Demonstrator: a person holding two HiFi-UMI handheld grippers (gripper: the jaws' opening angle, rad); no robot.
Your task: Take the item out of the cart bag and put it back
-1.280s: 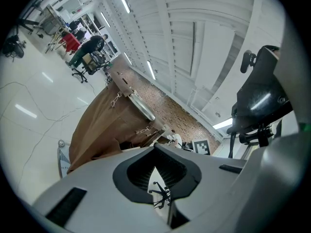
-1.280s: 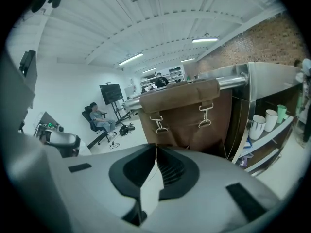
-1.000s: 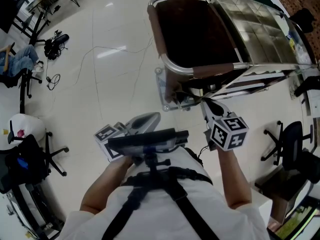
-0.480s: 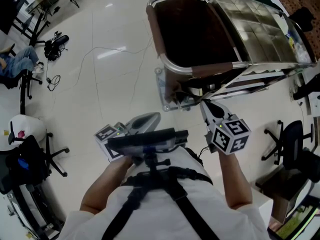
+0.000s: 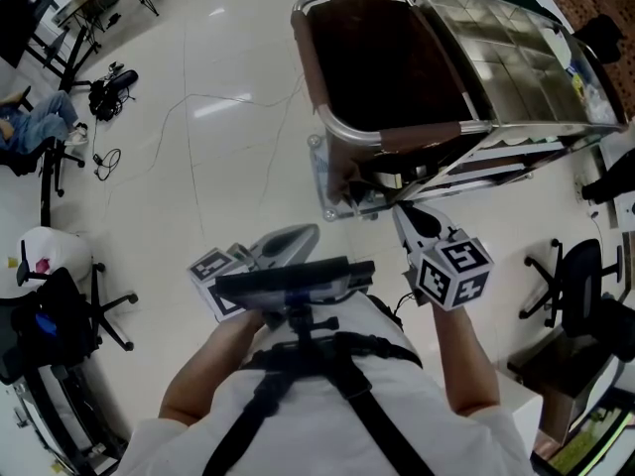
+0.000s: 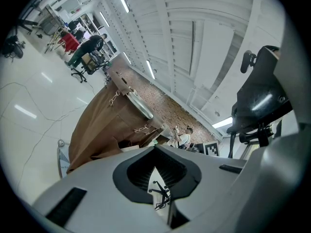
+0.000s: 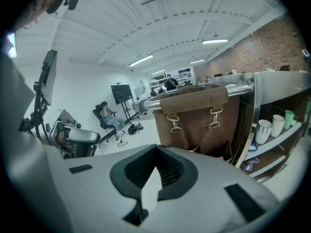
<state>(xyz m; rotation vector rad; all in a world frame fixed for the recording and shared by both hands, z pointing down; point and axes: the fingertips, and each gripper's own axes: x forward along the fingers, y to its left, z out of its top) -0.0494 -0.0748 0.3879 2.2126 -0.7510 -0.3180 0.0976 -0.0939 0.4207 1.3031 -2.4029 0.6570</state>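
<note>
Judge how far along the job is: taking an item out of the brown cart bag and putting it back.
Done: nothing that shows. In hand: nothing; the left gripper and right gripper are both shut and empty, short of the brown cart bag, whose dark inside shows no item. Left, as it looks: reach in, lift an item out, put it back.

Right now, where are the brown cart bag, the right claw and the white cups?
brown cart bag (image 7: 194,123): right gripper view, front panel below the straps.
right claw (image 5: 401,213): head view, its shut tips.
white cups (image 7: 264,131): right gripper view, side of the left cup.
</note>
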